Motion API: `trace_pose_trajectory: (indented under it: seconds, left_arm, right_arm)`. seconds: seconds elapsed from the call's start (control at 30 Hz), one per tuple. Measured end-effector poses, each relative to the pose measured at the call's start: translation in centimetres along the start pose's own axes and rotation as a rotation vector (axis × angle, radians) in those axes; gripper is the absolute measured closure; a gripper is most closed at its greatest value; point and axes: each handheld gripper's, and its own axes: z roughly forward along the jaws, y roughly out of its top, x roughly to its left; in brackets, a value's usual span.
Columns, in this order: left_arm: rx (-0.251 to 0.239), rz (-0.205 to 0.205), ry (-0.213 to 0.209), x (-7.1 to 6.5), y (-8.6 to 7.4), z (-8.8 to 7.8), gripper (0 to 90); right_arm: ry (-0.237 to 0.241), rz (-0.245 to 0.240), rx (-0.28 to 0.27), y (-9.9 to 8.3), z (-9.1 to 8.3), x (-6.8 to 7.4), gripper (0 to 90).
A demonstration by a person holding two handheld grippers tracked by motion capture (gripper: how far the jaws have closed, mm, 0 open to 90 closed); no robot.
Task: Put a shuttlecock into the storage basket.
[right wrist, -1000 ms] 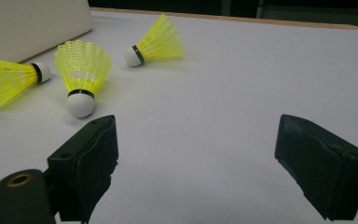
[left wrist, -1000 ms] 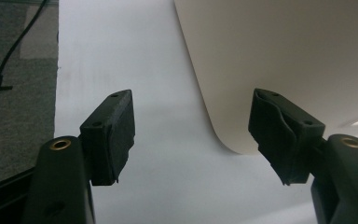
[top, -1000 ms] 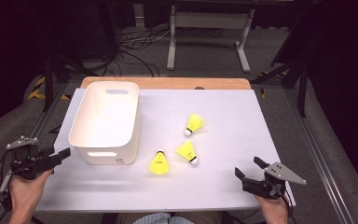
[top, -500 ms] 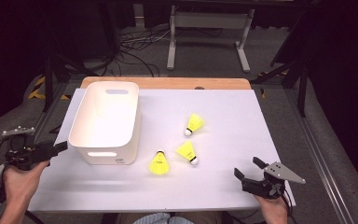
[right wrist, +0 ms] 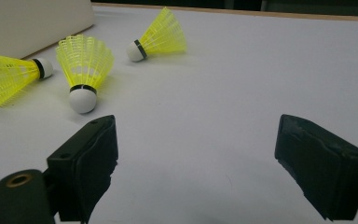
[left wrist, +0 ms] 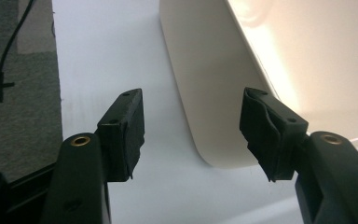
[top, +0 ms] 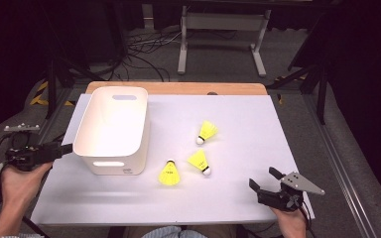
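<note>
White bin [top: 111, 130]: stands at the counter's [top: 238, 114] left half, open top up. Three yellow shuttlecocks lie right of it: one [top: 208, 132] farthest back, one [top: 199, 162] in the middle, one [top: 169, 173] just beside the bin's front corner. Left tool [top: 62, 148]: at the counter's left edge, level with the bin's near-left corner, jaws apart and just closing, nothing between them. Right tool [top: 263, 179]: at the front right, jaws wide, empty, shuttlecocks well ahead of it.

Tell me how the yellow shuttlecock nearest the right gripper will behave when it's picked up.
The nearest shuttlecock looks very light: its skirt is open mesh. That mesh probably flexes, so a firm squeeze may dent it. Lying on its side with a round white head, it would likely roll in an arc if the right gripper nudges it.
</note>
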Motion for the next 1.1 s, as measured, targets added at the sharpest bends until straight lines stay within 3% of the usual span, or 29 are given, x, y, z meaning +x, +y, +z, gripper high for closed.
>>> trace_pose_trajectory:
  seconds: [0.4,1.1]
  left_arm:
    - [-0.009,0.02,-0.006,-0.4,2.0,-1.1,43.4]
    - [0.032,0.113,-0.079,-4.6,4.5,-0.2,47.9]
  right_arm:
    - [-0.001,0.006,0.007,0.0,0.1,0.0,13.7]
    - [-0.005,0.005,0.004,0.0,0.0,0.0,13.9]
